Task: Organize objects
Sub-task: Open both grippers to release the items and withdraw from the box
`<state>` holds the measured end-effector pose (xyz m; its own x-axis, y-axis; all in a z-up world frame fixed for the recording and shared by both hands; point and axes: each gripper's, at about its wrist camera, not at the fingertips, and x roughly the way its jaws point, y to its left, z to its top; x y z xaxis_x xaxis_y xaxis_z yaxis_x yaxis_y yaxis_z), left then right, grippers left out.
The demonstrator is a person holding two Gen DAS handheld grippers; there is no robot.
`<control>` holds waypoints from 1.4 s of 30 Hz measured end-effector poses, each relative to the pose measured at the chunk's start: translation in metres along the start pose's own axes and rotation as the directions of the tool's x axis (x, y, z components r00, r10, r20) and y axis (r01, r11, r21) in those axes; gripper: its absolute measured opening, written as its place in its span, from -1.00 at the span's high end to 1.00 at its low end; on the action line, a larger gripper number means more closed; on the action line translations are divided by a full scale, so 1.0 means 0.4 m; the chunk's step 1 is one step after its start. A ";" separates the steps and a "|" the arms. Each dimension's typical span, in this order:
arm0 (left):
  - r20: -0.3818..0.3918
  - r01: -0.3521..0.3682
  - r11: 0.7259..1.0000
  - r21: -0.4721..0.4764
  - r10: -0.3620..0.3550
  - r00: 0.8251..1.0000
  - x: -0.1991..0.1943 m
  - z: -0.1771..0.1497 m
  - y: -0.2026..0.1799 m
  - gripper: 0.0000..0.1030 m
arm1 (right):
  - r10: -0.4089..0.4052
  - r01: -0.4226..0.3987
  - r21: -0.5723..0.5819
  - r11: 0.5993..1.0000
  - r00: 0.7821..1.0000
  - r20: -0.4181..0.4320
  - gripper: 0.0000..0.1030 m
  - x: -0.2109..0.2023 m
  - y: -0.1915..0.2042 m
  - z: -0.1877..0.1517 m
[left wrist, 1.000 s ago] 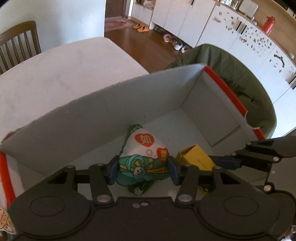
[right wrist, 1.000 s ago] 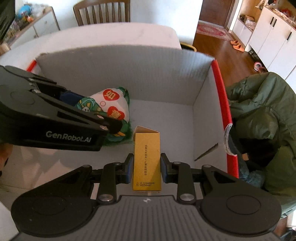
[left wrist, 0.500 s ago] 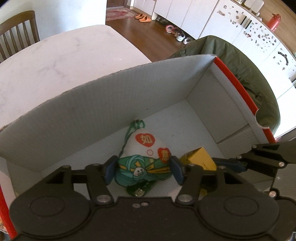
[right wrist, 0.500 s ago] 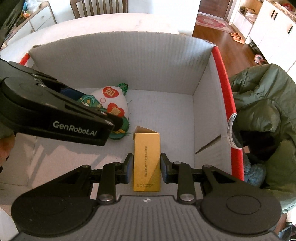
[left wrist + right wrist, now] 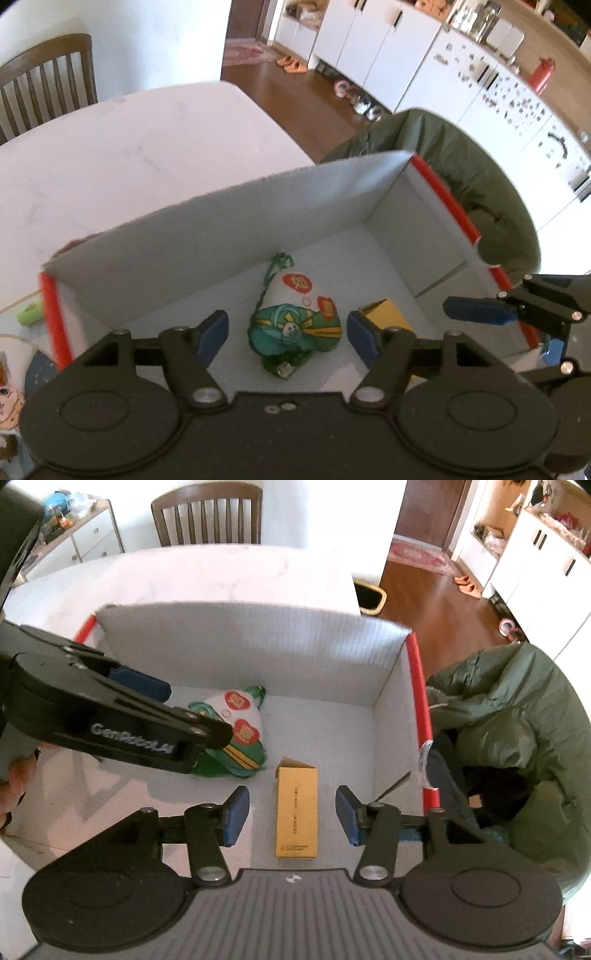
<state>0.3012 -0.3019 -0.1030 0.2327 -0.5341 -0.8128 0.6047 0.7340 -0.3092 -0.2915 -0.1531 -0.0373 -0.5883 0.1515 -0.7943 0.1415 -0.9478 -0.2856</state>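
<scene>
Your left gripper (image 5: 286, 334) is hanging with its jaws spread wide, and nothing is sitting between the blue pads (image 5: 210, 332). Your right gripper (image 5: 290, 814) is likewise standing apart, its pads clear on both sides of the yellow box (image 5: 296, 810).

The plush pouch (image 5: 295, 317), white with red hearts and a green cartoon print, is lying on the floor of the cardboard box (image 5: 221, 229), right below the gap of your left jaws and touching neither pad. Its green cord is trailing toward the far wall. In the right wrist view the pouch (image 5: 240, 731) is partly hiding behind your left gripper (image 5: 155, 716), which is reaching in from the left.

The yellow box is lying flat on the same floor, lengthwise along your right fingers, with one end flap open at the far end. It is sitting just beside the pouch, on the pouch's right. From the left wrist view only its corner (image 5: 384, 314) is showing past the right pad.

The cardboard box is resting on the white table (image 5: 129, 147), its side rims edged in red. A green jacket (image 5: 517, 738) is draping over something just beyond the box's right wall. A wooden chair (image 5: 207, 513) is standing at the table's far side. A small green item (image 5: 29, 314) is lying on the table outside the box's left wall.
</scene>
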 end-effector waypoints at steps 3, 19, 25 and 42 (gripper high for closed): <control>0.048 0.013 1.000 -0.011 -0.012 0.999 -0.058 -0.009 0.016 -0.39 | -0.008 0.008 -0.001 1.000 0.999 0.031 -0.04 -0.036 0.004 0.000; 0.278 0.042 0.997 -0.061 -0.024 0.960 -0.317 -0.091 0.059 -0.45 | -0.024 0.027 -0.012 1.000 0.977 0.212 -0.11 -0.234 0.105 -0.009; 0.350 0.011 0.997 -0.080 0.018 0.937 -0.414 -0.135 0.107 -0.51 | -0.015 0.028 -0.042 0.999 0.959 0.283 -0.16 -0.303 0.187 0.003; 0.399 -0.119 0.970 -0.211 0.197 0.895 -0.593 -0.324 0.313 -0.95 | 0.060 -0.001 -0.162 0.987 0.931 0.360 -0.45 -0.358 0.499 0.063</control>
<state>0.2230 -0.0289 -0.0127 0.6314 -0.5015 -0.5914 0.3987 0.8641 -0.3071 -0.1990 -0.3711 0.0328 -0.8261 -0.0169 -0.5633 0.2689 -0.8902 -0.3677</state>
